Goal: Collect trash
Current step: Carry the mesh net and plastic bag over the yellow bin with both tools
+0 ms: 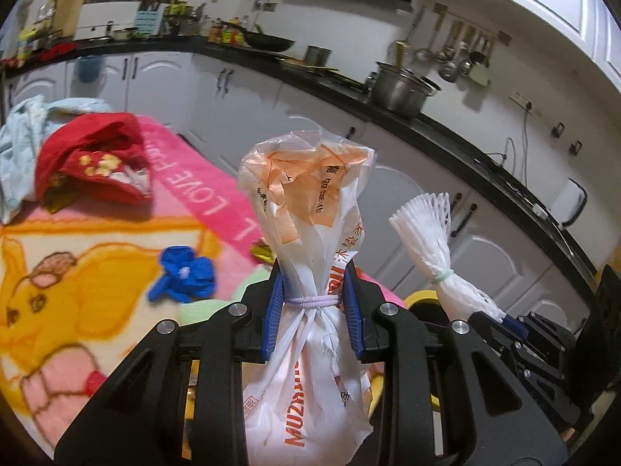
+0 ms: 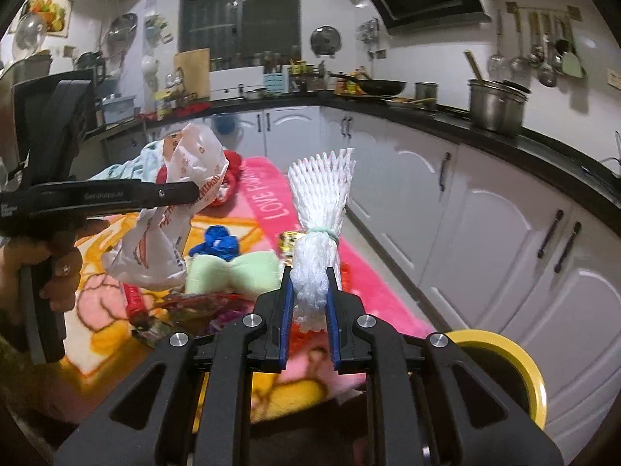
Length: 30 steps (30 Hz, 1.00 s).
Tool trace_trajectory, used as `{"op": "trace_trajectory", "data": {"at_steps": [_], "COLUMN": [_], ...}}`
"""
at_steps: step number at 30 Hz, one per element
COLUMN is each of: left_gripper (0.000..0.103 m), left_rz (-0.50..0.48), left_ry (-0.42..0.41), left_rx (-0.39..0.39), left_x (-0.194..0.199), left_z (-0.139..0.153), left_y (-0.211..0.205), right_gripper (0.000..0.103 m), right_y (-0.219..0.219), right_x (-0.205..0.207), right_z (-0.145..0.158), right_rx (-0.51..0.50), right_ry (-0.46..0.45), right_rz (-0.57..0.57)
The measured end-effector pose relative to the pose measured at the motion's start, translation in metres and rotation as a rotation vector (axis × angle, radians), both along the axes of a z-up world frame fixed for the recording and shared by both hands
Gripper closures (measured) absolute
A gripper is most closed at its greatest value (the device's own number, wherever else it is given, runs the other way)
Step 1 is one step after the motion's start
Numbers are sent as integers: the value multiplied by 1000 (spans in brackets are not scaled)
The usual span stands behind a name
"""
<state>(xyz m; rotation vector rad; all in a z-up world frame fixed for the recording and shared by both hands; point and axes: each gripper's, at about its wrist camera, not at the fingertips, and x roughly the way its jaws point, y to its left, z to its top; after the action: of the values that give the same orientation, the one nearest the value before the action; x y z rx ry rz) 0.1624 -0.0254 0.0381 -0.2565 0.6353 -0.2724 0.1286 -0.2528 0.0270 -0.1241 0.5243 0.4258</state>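
Observation:
My left gripper (image 1: 312,301) is shut on a white and orange plastic bag (image 1: 310,209) tied with a white band, held above the blanket. It also shows in the right wrist view (image 2: 170,209). My right gripper (image 2: 309,291) is shut on a white foam fruit net (image 2: 320,213) bound with a green band, which also shows in the left wrist view (image 1: 434,240). A yellow-rimmed bin (image 2: 516,365) stands at the lower right, below the right gripper. A blue crumpled scrap (image 1: 184,273), a green foam piece (image 2: 233,268) and wrappers (image 2: 186,306) lie on the blanket.
A pink and yellow cartoon blanket (image 1: 77,272) covers the table. Red cloth (image 1: 93,155) and light blue cloth (image 1: 19,143) lie at its far end. White kitchen cabinets (image 2: 465,213) with a black counter run along the right, holding a steel pot (image 2: 495,108).

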Motion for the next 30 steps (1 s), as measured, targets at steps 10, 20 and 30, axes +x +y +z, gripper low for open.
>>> {"op": "trace_trajectory", "data": {"at_steps": [10, 20, 30], "left_gripper": [82, 82, 81], "left_rz": [-123, -231, -357], "left_ry": [-21, -1, 75], "left_rx": [18, 45, 15], "left_x": [10, 20, 39], "left_z": [0, -18, -55], "left_y": [-72, -138, -200], "right_gripper": [88, 88, 88], "right_y": [-68, -123, -175], "right_x": [-8, -18, -12], "right_z": [-4, -22, -60], "right_rx": [13, 13, 29], "right_ry": [17, 55, 176], "right_rz": [-128, -238, -348]}}
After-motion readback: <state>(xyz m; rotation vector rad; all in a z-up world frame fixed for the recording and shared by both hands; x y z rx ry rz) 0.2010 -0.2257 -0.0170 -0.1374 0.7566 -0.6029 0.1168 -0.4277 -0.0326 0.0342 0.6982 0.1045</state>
